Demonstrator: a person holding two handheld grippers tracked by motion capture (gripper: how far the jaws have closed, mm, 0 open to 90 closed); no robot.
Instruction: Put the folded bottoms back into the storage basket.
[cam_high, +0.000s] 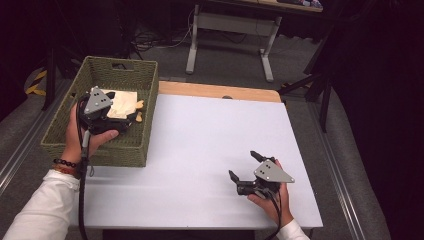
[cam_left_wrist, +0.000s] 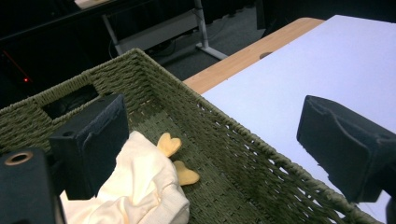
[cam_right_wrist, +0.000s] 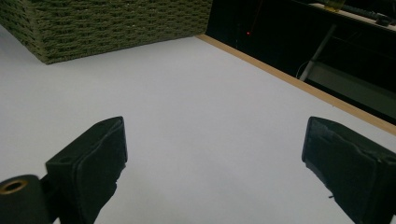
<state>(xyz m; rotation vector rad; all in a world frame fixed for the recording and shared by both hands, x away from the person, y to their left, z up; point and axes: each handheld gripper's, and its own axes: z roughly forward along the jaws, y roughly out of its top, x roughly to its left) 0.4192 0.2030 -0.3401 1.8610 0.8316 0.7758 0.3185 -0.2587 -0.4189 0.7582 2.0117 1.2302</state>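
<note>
A cream cloth toy (cam_left_wrist: 140, 186) with yellow feet (cam_left_wrist: 177, 161) lies in the green woven basket (cam_high: 65, 135) at the table's (cam_high: 200, 150) left edge, its long axis running toward the basket's inner wall, feet leading. The left gripper (cam_high: 112, 117) hovers over it, jaws spread wide (one jaw just beside the cloth, contact unclear). The right gripper (cam_high: 245, 167) rests wide open, holding nothing, near the table's front right.

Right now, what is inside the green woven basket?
Inside the basket lies a cream cloth item with two yellow foot-shaped pieces sticking out. The open left gripper hovers over it. The gripper and the cloth cover part of the basket floor, so anything beneath stays hidden.
</note>
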